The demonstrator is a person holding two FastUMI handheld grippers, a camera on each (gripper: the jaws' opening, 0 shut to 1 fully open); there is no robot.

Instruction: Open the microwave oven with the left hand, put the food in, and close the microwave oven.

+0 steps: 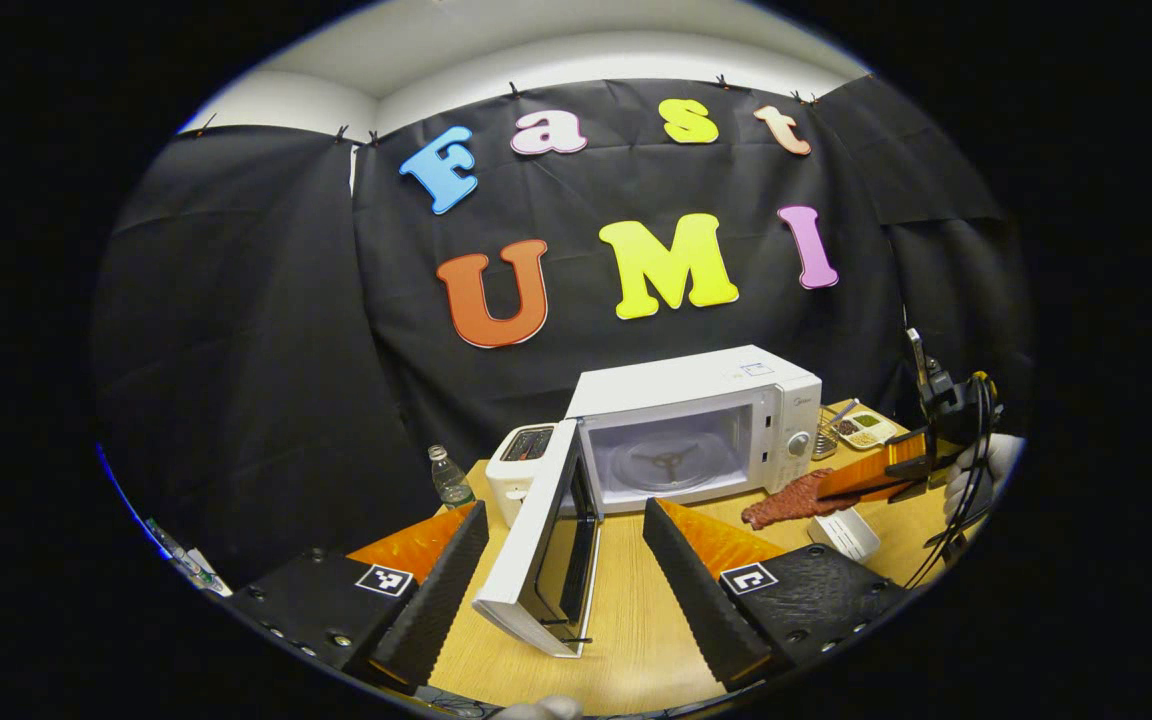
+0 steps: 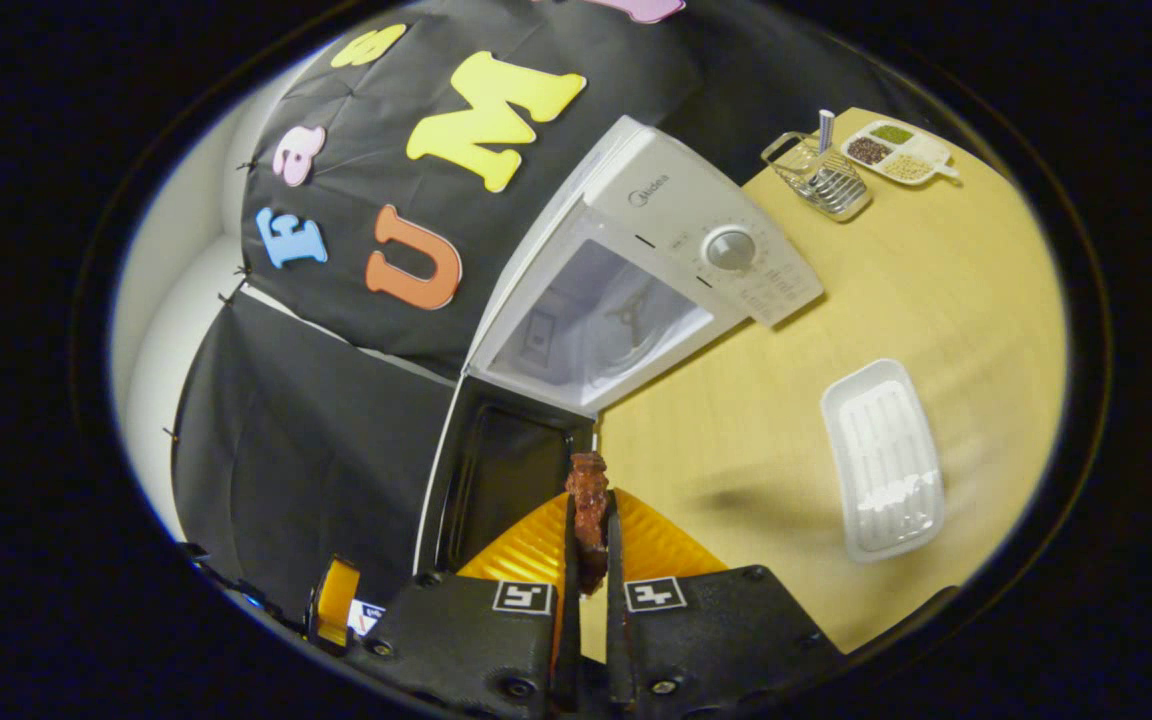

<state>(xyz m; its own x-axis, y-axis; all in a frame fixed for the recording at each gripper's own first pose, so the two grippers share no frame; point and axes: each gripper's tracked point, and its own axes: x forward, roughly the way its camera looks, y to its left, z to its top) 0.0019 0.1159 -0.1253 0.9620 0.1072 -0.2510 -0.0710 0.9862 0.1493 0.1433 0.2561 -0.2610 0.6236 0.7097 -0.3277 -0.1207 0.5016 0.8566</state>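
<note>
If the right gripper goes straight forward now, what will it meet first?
Probably the open microwave door, which lies just ahead of the right gripper holding the meat strip. The microwave cavity lies beyond it. Depth is unclear.

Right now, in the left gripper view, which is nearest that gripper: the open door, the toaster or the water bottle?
1. Open microwave door, between the left gripper's fingers.
2. White toaster, left of the oven, behind the door.
3. Water bottle, left of the toaster, slightly farther back.
</note>
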